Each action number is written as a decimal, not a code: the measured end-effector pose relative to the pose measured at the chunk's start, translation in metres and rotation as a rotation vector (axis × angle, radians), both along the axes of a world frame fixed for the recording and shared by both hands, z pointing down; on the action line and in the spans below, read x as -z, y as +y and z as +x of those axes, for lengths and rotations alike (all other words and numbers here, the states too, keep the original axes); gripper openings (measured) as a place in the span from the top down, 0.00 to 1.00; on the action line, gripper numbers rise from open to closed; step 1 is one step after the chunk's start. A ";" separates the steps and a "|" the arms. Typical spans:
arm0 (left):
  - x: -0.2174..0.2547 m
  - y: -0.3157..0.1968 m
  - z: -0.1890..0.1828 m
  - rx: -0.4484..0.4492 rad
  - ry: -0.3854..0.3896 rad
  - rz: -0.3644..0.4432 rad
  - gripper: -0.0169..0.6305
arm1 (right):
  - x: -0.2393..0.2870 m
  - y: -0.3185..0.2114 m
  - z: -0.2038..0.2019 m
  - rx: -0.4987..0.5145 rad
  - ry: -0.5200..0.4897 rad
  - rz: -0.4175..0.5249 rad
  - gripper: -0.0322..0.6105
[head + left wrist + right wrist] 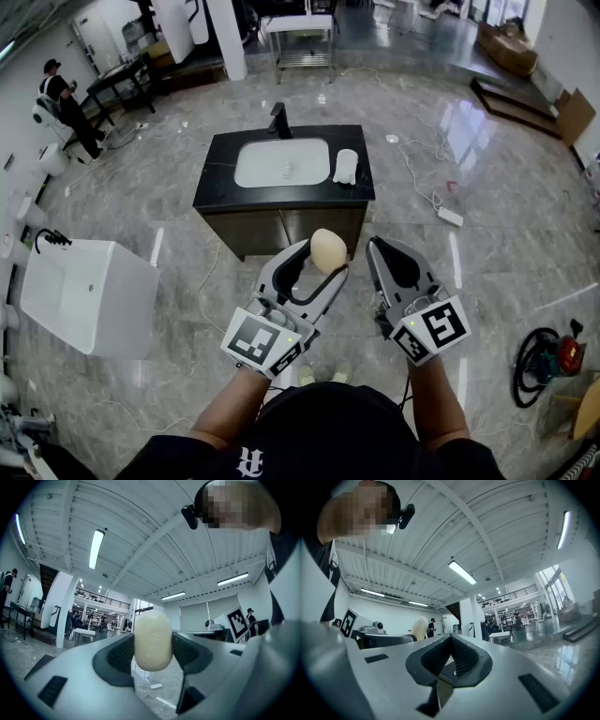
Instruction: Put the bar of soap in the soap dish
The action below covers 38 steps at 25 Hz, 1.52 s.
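Note:
A cream oval bar of soap (328,251) is pinched at the tips of my left gripper (322,262), held in the air in front of the vanity. In the left gripper view the bar of soap (152,641) stands upright between the two black pads (187,652), which press on its sides. My right gripper (378,246) hovers just right of it, shut with nothing in it; its jaws meet at the tips (451,641). A white soap dish (346,166) sits on the black countertop (216,183), right of the white basin (281,161).
A black faucet (278,120) stands behind the basin. A white rectangular tub (89,295) stands on the floor at left. A power strip (450,217) with cables lies right of the vanity, and a red tool (562,354) at far right. A person (66,98) stands far left.

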State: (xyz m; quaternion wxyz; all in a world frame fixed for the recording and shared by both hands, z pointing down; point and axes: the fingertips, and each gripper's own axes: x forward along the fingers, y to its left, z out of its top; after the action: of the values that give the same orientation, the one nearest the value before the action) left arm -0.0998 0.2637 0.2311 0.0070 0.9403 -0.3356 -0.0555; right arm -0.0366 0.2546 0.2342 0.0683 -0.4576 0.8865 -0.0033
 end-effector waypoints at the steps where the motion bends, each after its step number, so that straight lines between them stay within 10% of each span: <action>1: 0.000 0.000 0.001 0.001 0.001 0.002 0.58 | 0.000 0.000 0.001 0.000 -0.002 -0.001 0.94; 38: -0.024 -0.022 0.074 0.042 -0.023 -0.031 0.58 | -0.015 -0.012 0.078 0.030 -0.108 0.002 0.93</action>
State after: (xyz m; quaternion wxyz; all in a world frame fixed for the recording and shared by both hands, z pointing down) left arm -0.0263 0.2418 0.2547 0.0167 0.9335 -0.3562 -0.0393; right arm 0.0411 0.2430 0.2491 0.1163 -0.4432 0.8884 -0.0280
